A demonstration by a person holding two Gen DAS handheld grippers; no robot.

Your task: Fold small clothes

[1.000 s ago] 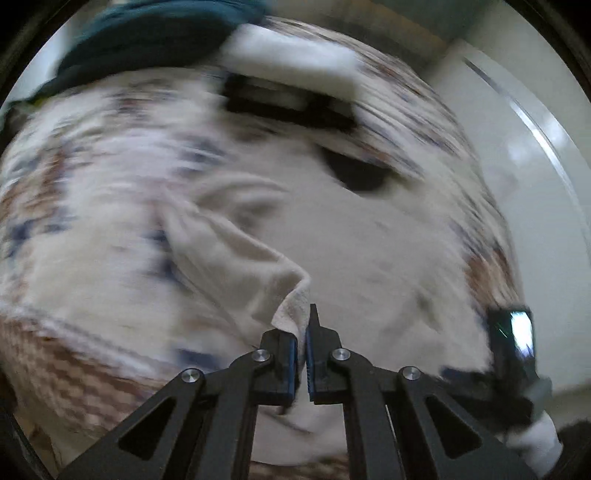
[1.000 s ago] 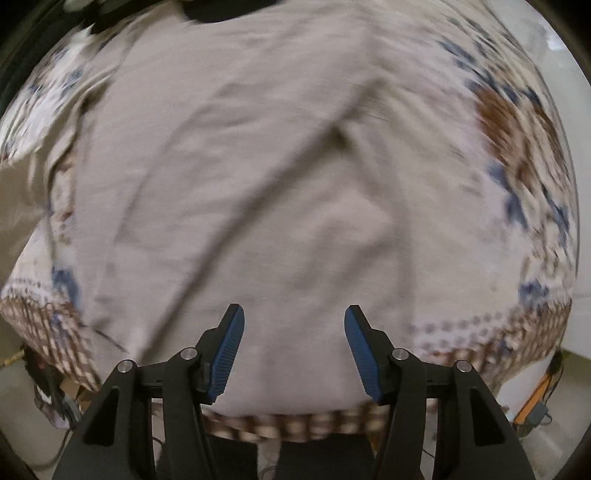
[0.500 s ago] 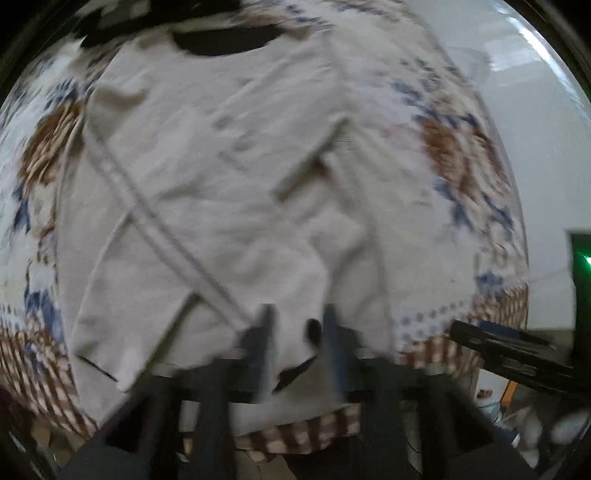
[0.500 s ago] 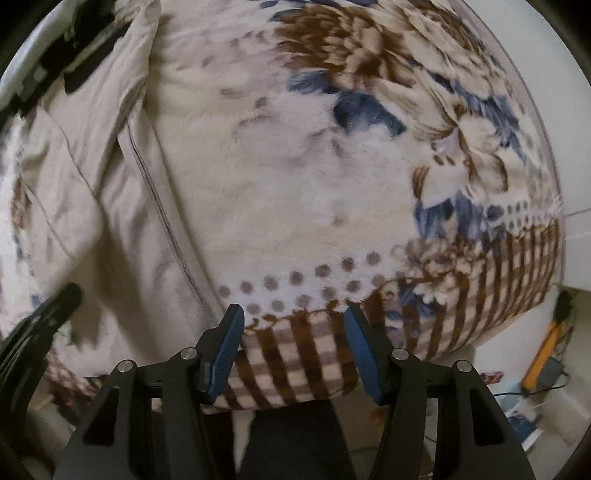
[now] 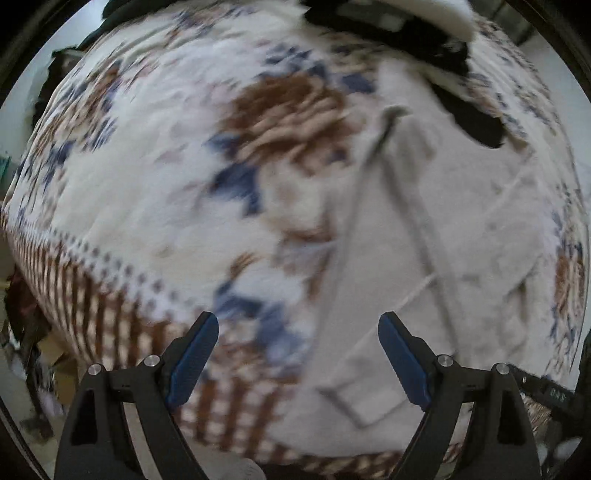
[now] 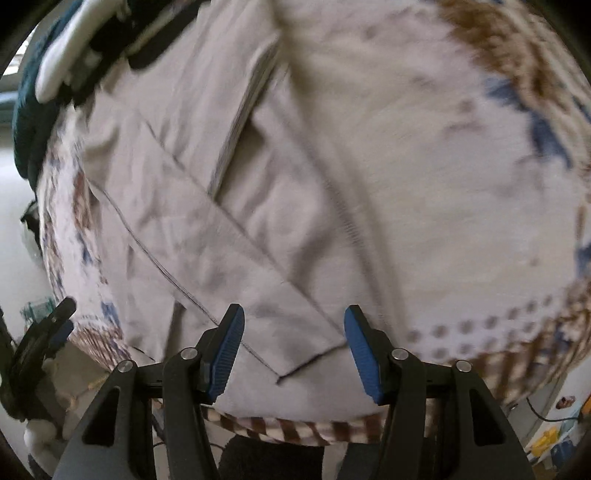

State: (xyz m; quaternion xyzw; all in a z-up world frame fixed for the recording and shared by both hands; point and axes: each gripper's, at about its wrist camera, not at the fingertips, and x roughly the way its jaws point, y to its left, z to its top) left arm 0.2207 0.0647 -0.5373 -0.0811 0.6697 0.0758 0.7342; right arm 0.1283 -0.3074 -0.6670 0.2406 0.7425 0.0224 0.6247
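Note:
A beige garment [image 6: 280, 177] lies spread on a floral blanket [image 6: 480, 229], with folded flaps crossing over its middle. In the left wrist view the garment [image 5: 436, 258] fills the right half. My right gripper [image 6: 293, 343] is open and empty, just above the garment's near corner flap. My left gripper [image 5: 297, 354] is open and empty over the blanket [image 5: 147, 192], with the garment's left edge to its right. The left gripper also shows at the far left of the right wrist view [image 6: 44, 332].
A pile of dark and white clothes [image 5: 406, 29] lies at the far edge of the blanket, also in the right wrist view [image 6: 74, 48]. The checked blanket border [image 5: 110, 332] marks the near edge, with floor clutter below it.
My left gripper let go of the beige cloth, opened and swung left over the blanket. My right gripper stayed open and moved back over the garment's near corner.

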